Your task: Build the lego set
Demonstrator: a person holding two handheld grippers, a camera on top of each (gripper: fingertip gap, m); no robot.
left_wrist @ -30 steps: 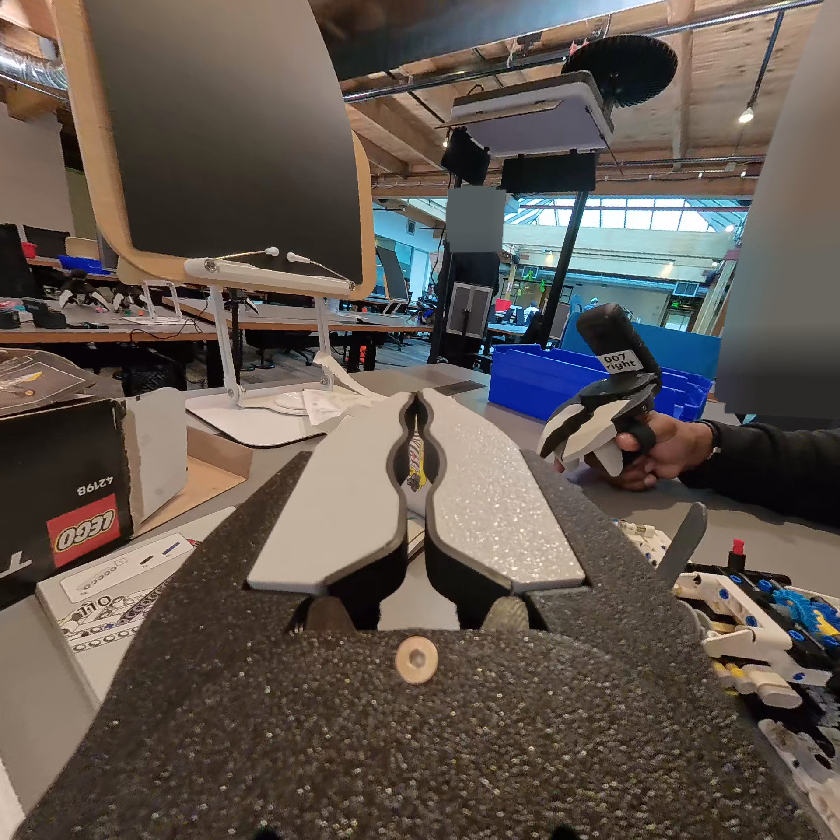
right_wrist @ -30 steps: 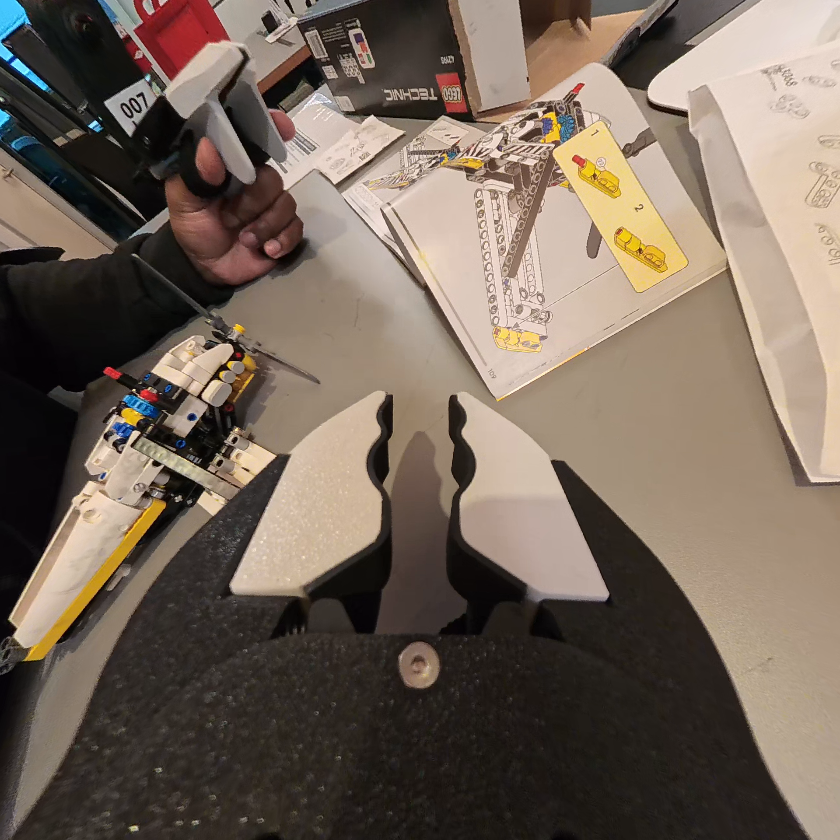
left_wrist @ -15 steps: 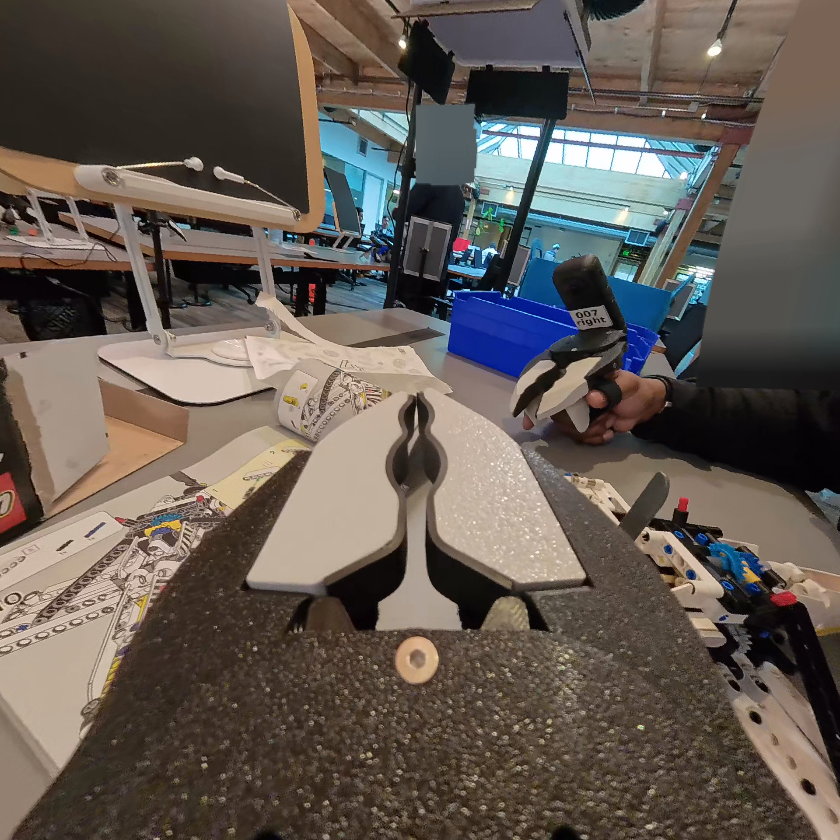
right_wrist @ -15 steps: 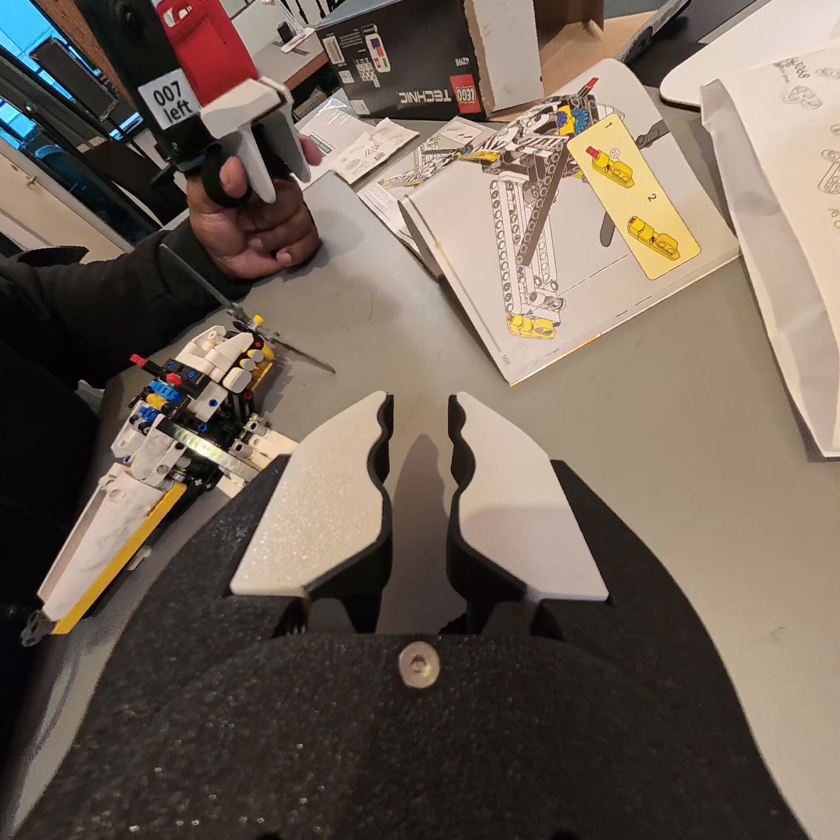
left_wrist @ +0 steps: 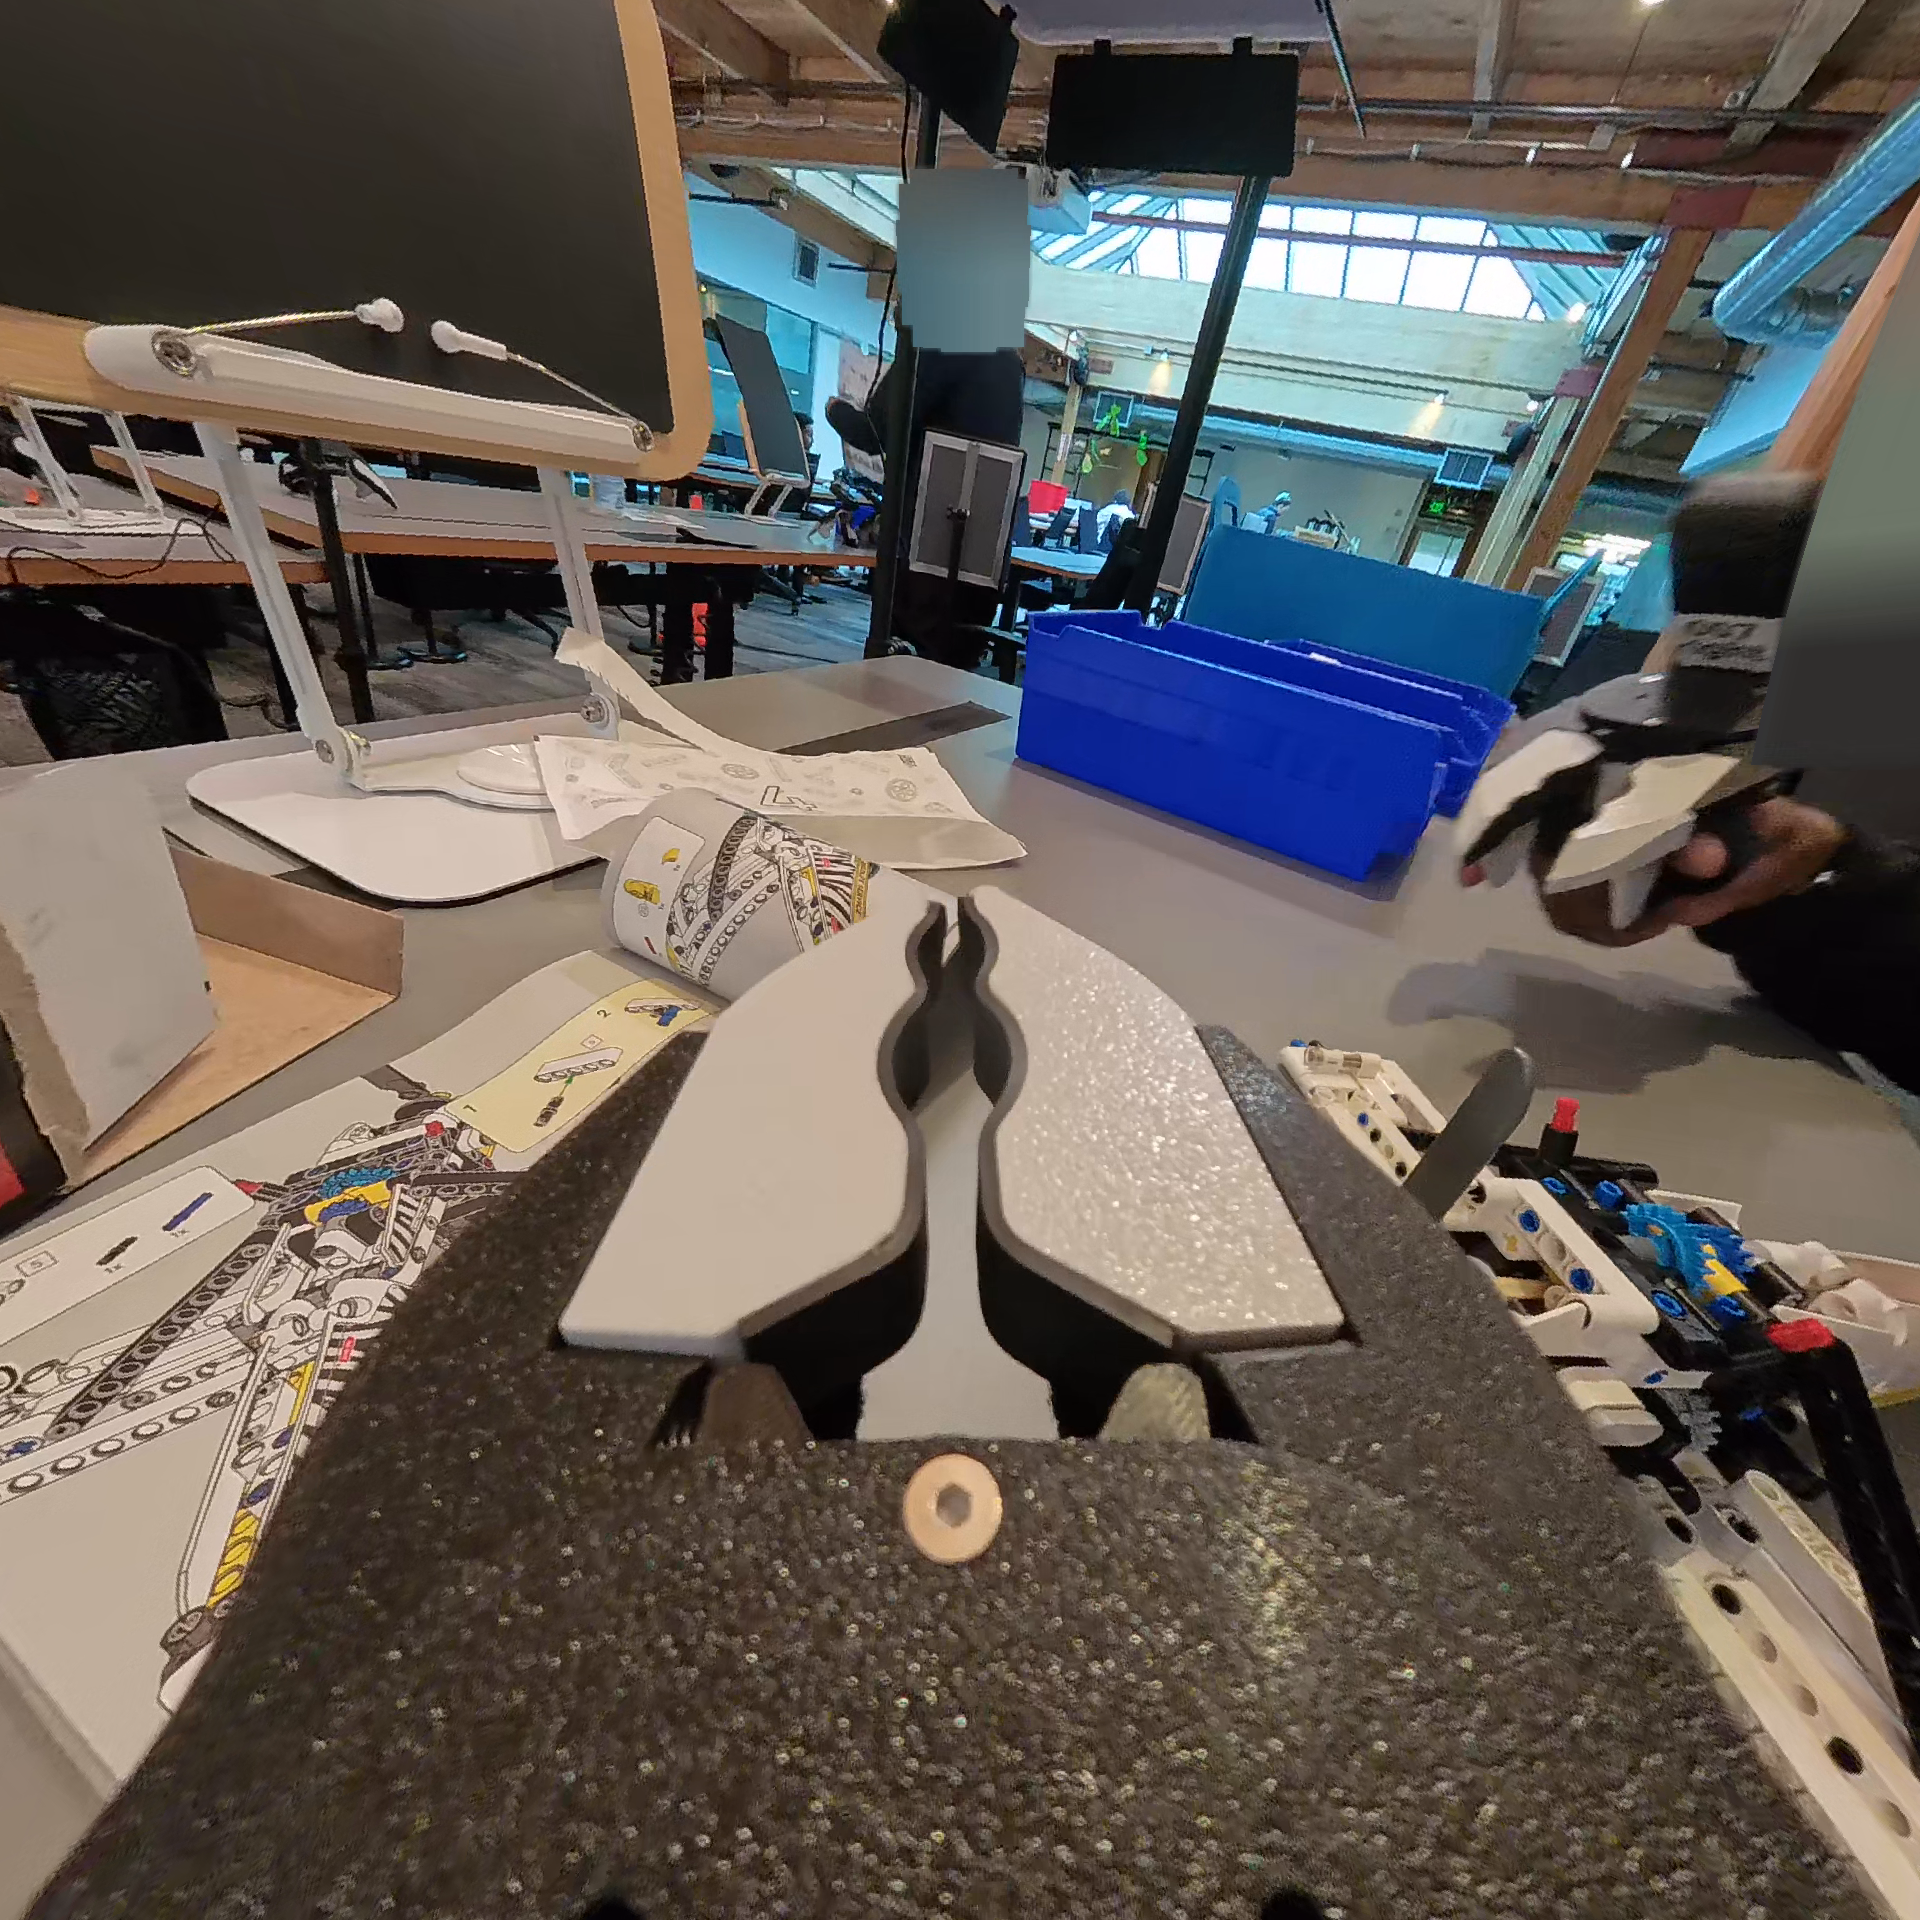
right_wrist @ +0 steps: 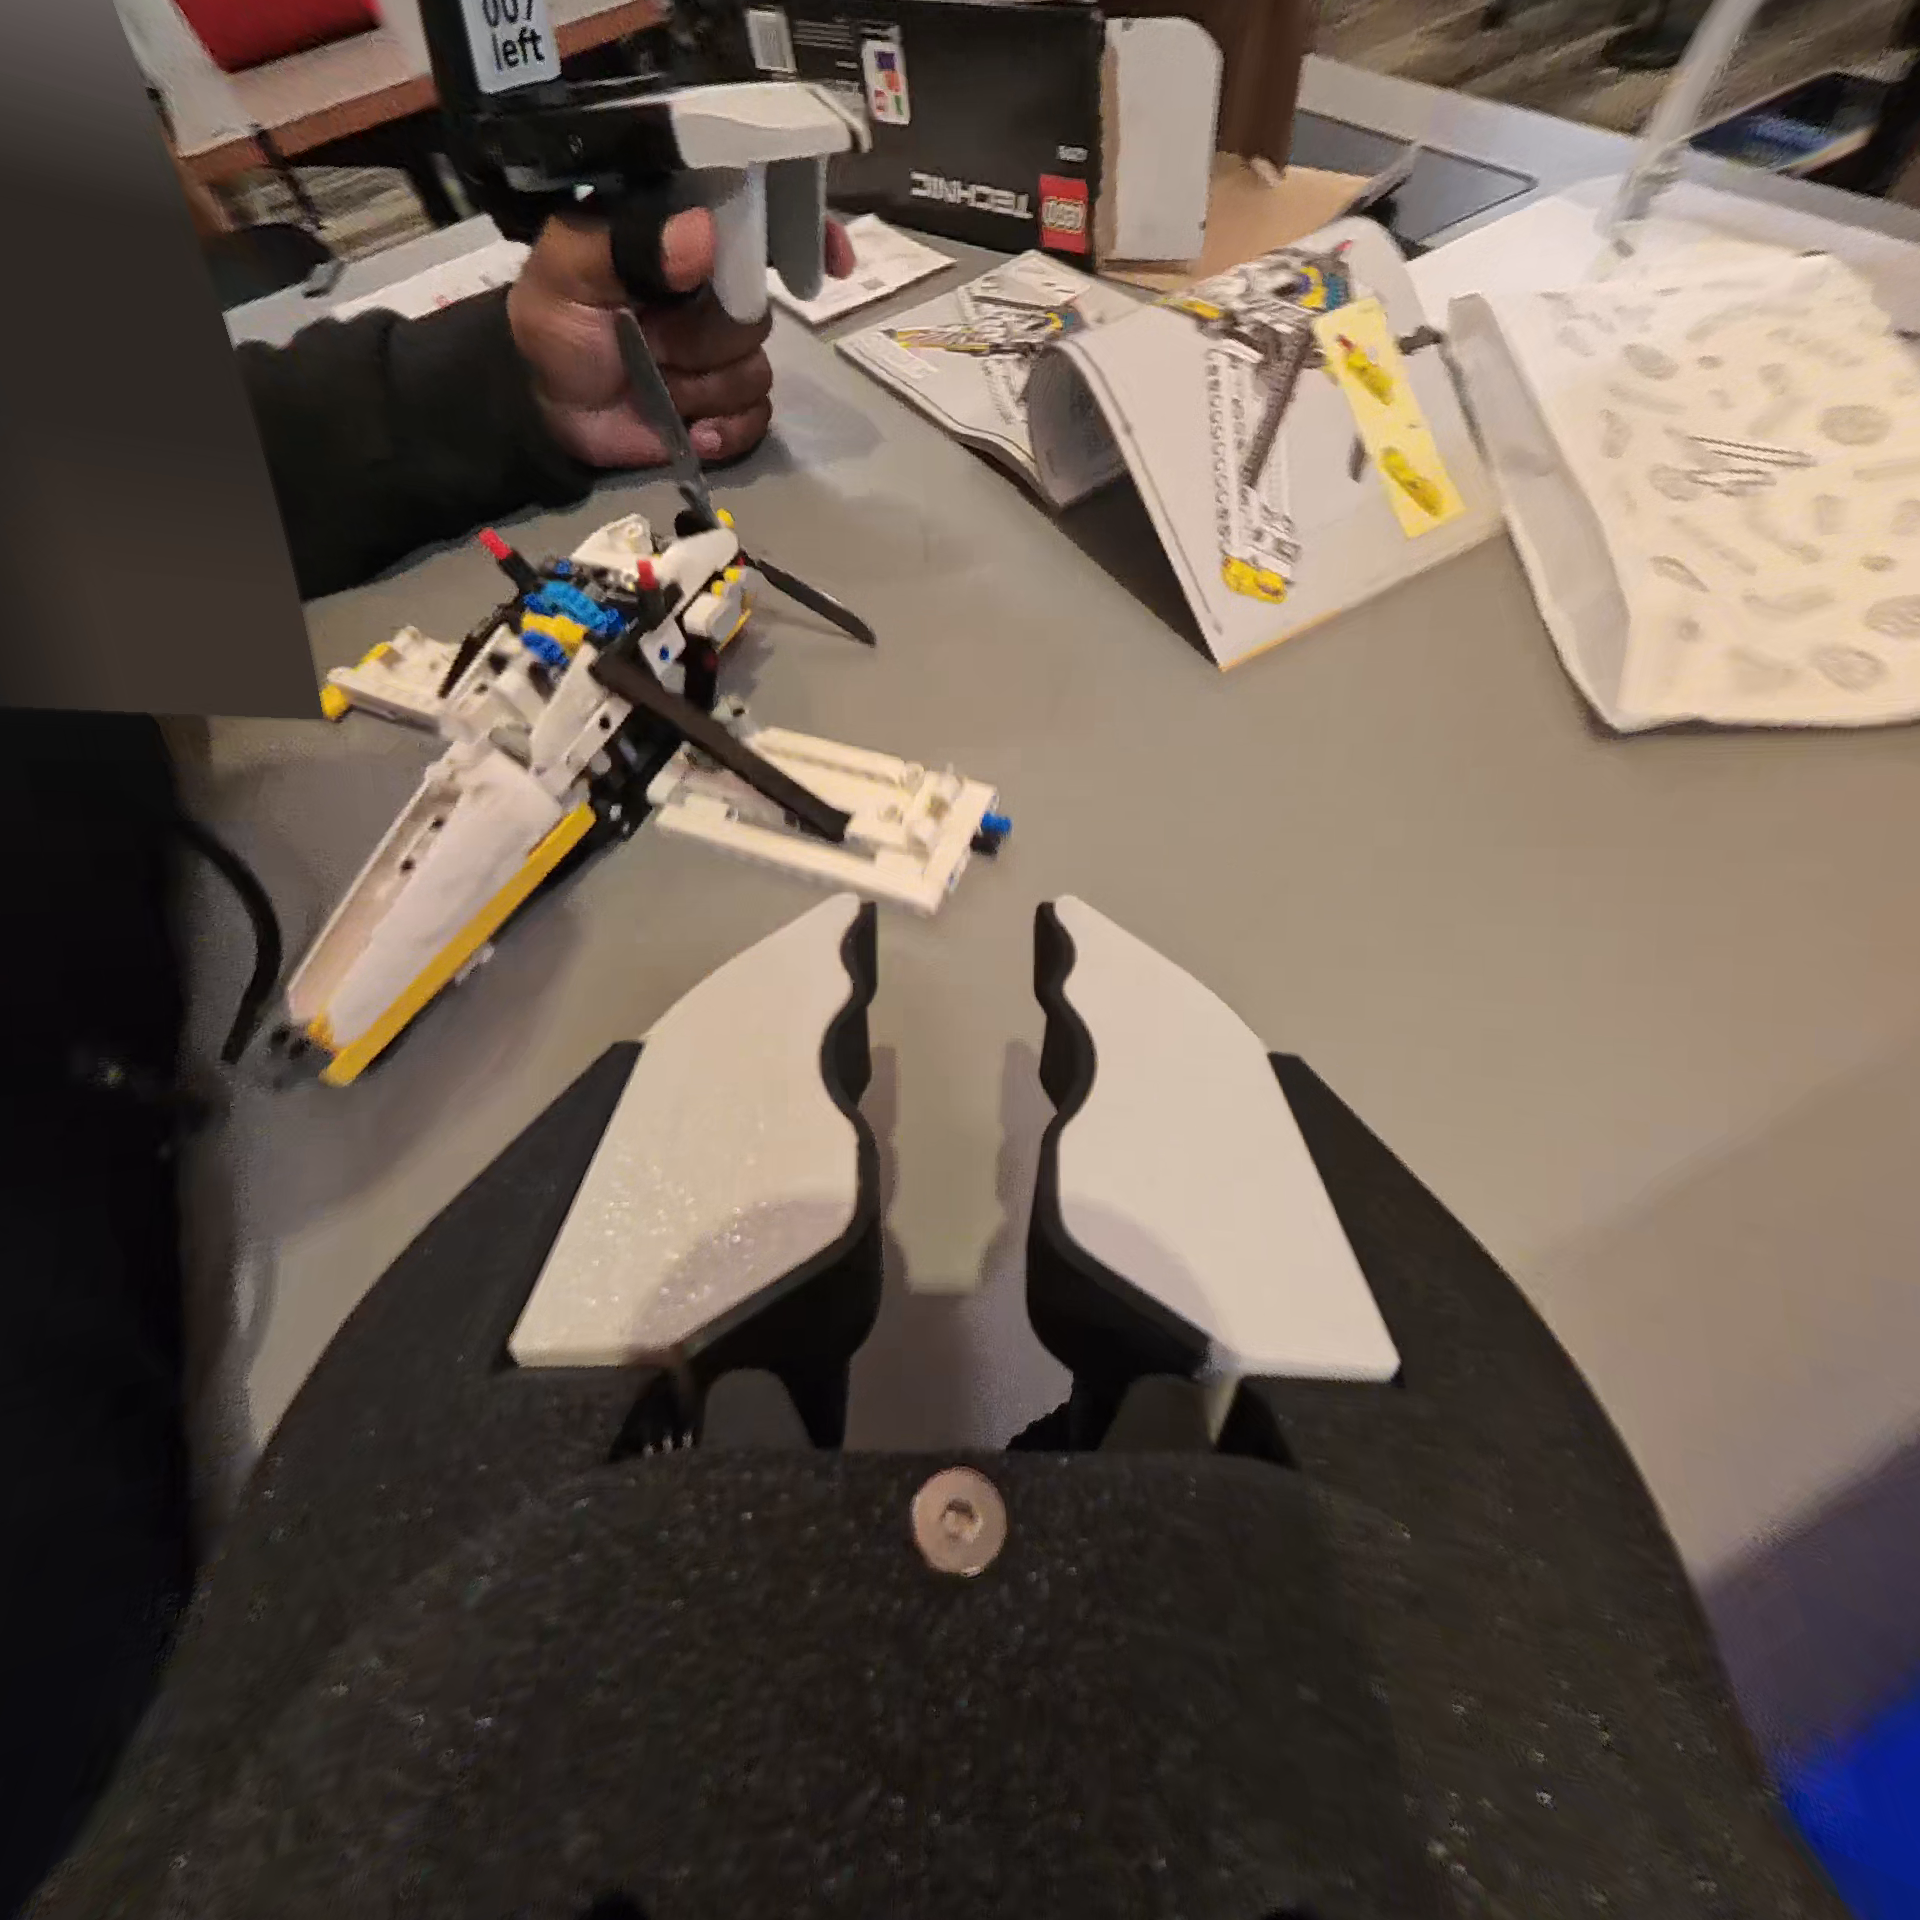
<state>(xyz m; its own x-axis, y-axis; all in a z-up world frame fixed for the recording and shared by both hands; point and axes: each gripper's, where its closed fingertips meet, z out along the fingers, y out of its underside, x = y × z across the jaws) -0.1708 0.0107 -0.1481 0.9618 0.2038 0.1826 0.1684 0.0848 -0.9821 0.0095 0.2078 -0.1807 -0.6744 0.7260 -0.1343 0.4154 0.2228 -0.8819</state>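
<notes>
The left gripper is clenched on nothing, raised over the open instruction booklet, whose far page curls up beside its tips. The right gripper is released and empty above bare counter, nearest the wing of the brick-built plane resting flat there.

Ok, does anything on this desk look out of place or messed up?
Mostly the instruction booklet: one page is curled up into a hump instead of lying flat. The black box behind it sits with a flap torn open, and a white paper bag lies crumpled and open beside the booklet. The brick plane model looks intact.
</notes>
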